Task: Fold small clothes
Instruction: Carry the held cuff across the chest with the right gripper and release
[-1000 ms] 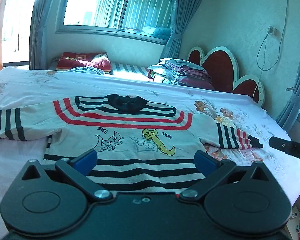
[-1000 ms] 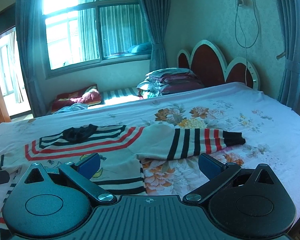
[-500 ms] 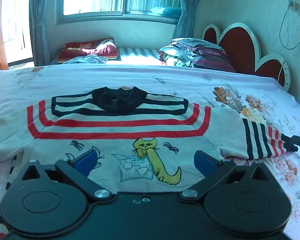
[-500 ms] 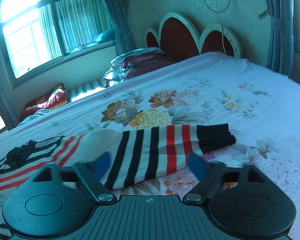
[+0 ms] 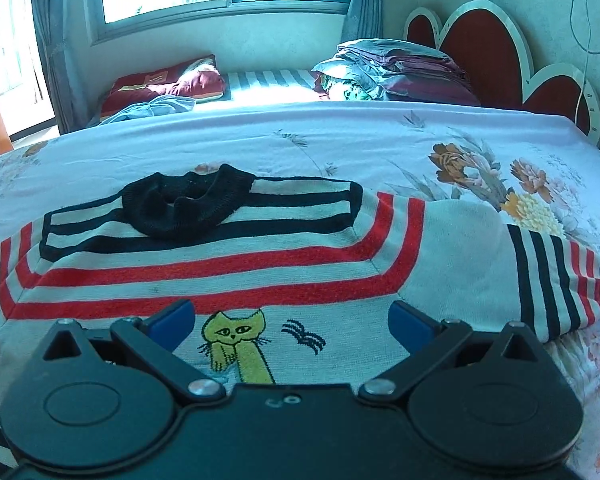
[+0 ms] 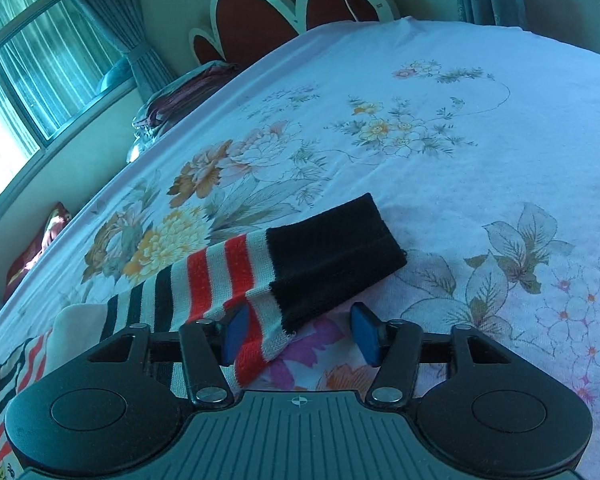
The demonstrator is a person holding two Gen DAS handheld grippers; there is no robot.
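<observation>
Both tongs gape unclamped: left (image 5: 290, 322) over striped sweater (image 5: 220, 256), right (image 6: 300, 332) closing around sleeve (image 6: 260, 280).

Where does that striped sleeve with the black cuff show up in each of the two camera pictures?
Left wrist view: the striped sleeve lies at the far right edge, cuff mostly cut off.
Right wrist view: low centre, stripes and black cuff just ahead of the jaws, lower edge between them.
Shared landmark: the red scalloped headboard.
</observation>
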